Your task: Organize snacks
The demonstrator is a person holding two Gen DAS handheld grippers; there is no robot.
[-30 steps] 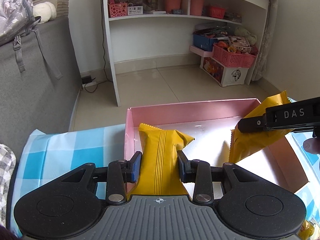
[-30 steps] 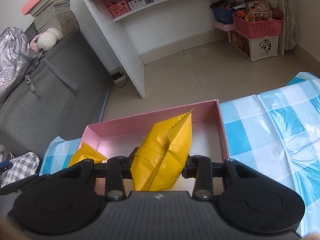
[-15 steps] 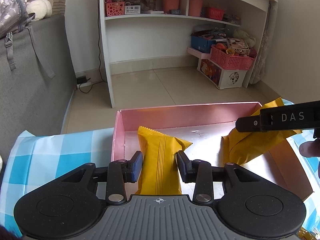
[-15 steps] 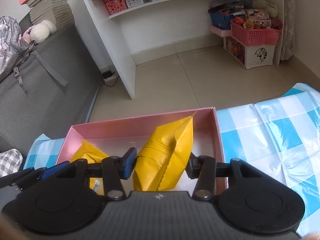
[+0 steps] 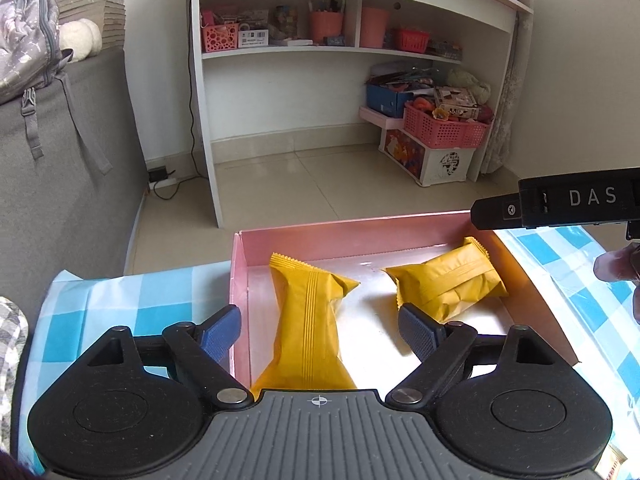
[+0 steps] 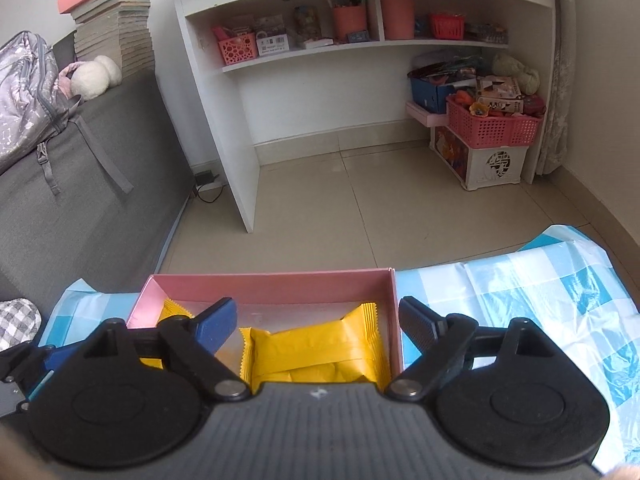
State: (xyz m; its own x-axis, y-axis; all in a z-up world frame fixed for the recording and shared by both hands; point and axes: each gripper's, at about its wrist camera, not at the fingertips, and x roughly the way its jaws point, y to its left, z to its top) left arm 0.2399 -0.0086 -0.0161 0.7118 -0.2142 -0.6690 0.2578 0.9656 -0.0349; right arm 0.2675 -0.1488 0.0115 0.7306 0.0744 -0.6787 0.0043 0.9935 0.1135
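A pink box (image 5: pixel 360 234) sits on the blue-checked tablecloth (image 5: pixel 132 304). Two yellow snack packets lie inside it. One packet (image 5: pixel 308 328) lies lengthwise at the box's left, between the spread fingers of my left gripper (image 5: pixel 320 332), which is open and touches nothing. The other packet (image 5: pixel 448 280) lies at the box's right; in the right wrist view it (image 6: pixel 316 354) lies just below my right gripper (image 6: pixel 318 322), which is open and empty above the box (image 6: pixel 272 284). The left packet shows partly behind the right gripper's left finger (image 6: pixel 168 312).
The right gripper's black body (image 5: pixel 560 202) reaches in from the right edge of the left wrist view. The tablecloth (image 6: pixel 520 300) extends right of the box. Beyond the table are a grey sofa (image 5: pixel 60 160), white shelves (image 5: pixel 320 52) and pink baskets (image 5: pixel 444 130) on the floor.
Both grippers have opened and let go of their yellow packets, which now lie flat in the pink box. Both grippers have pulled back a little and risen.
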